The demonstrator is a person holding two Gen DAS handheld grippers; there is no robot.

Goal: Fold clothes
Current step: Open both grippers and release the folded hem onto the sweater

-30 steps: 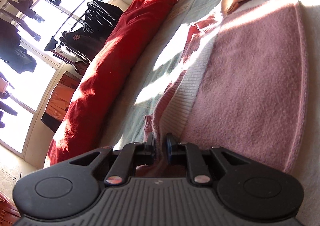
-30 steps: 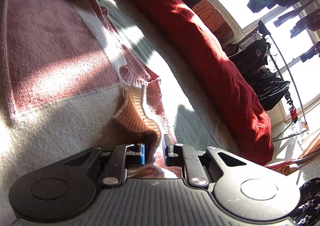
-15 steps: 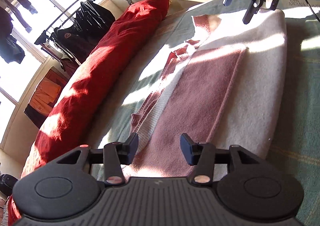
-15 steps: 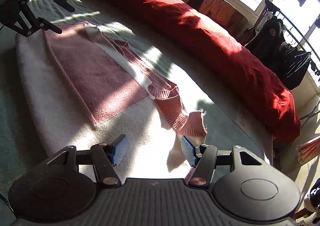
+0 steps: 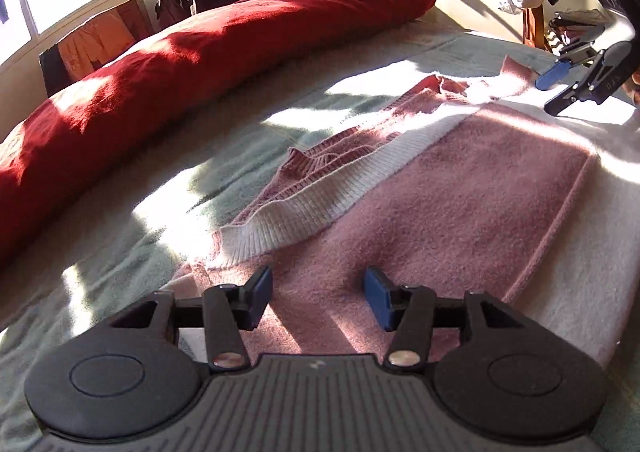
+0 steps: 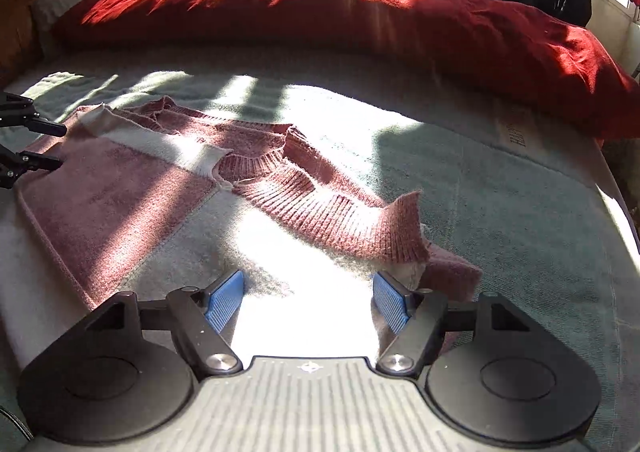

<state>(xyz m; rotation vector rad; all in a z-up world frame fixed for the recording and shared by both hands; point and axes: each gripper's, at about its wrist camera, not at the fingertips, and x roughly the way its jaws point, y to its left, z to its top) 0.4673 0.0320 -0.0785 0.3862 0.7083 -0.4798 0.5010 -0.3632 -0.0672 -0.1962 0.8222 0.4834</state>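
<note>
While the sweater lay partly folded on the bed, sleeve loose, we held both claws, left claw and right claw, apart.

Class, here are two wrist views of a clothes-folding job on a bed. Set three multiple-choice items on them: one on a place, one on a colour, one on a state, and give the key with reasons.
1. Where does the pink sweater lie?
A. On the bed cover
B. On the clothes rack
C. On top of the red duvet

2. What colour is the long rolled duvet behind the sweater?
A. Blue
B. Red
C. White

3. How do the two grippers stand?
A. Both shut on the sweater
B. Only the left one shut
C. Both open, holding nothing

Key:
1 A: the sweater is spread flat on the pale green bed cover, in front of the duvet.
2 B: it shows red in both views.
3 C: the left gripper and the right gripper each have their pads apart with nothing between them.
</note>
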